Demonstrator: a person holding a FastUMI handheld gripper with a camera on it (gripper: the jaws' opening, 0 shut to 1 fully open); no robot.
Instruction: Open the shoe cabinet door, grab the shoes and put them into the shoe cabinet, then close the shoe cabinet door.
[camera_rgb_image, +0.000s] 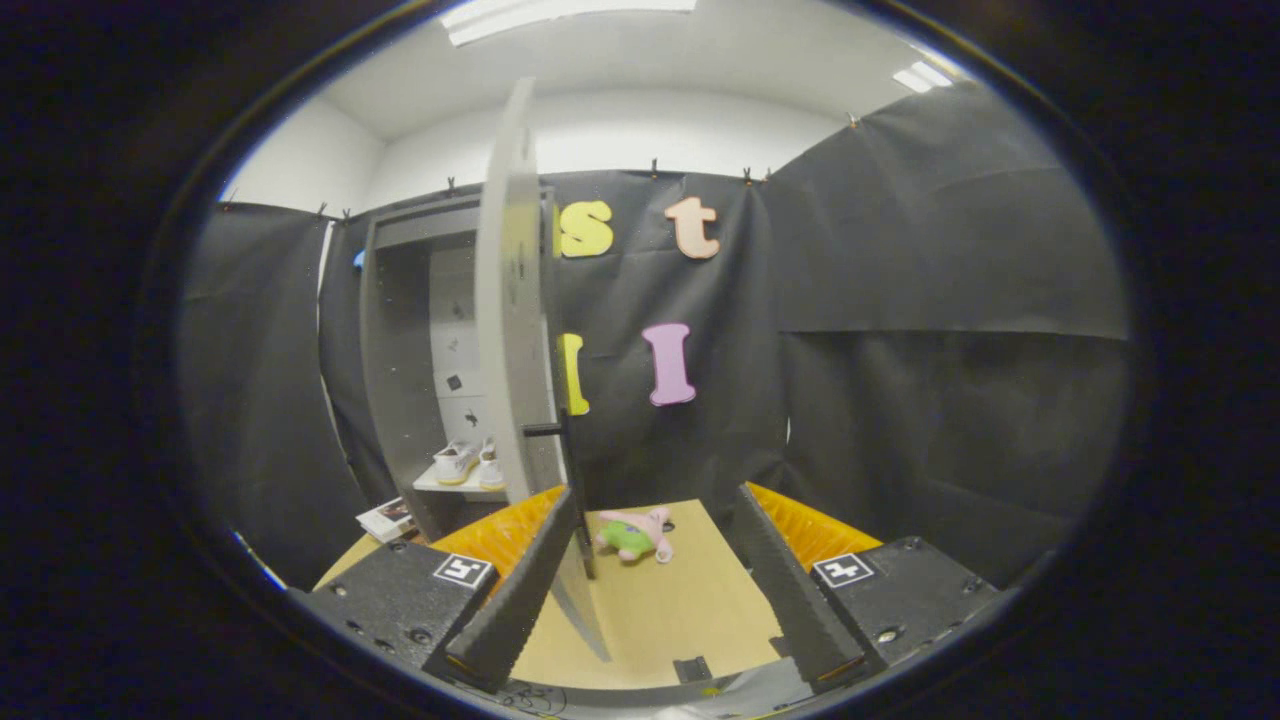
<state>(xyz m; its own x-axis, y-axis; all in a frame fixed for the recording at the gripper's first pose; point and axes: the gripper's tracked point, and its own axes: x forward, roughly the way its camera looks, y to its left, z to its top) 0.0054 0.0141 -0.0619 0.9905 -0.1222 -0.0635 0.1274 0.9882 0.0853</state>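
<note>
Closing step in hand: shoes (467, 462) on cabinet shelf (455, 487), door (512, 330) edge-on between my wide jaws; next, push door shut.

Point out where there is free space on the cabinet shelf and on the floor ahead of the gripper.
Floor: bare tan floor lies between the open gripper fingers, up to the pink-and-green plush toy. The grey cabinet door edge crowds the left finger. Shelf: the pair of white shoes fills the visible white shelf; the rest is hidden behind the door.
</note>
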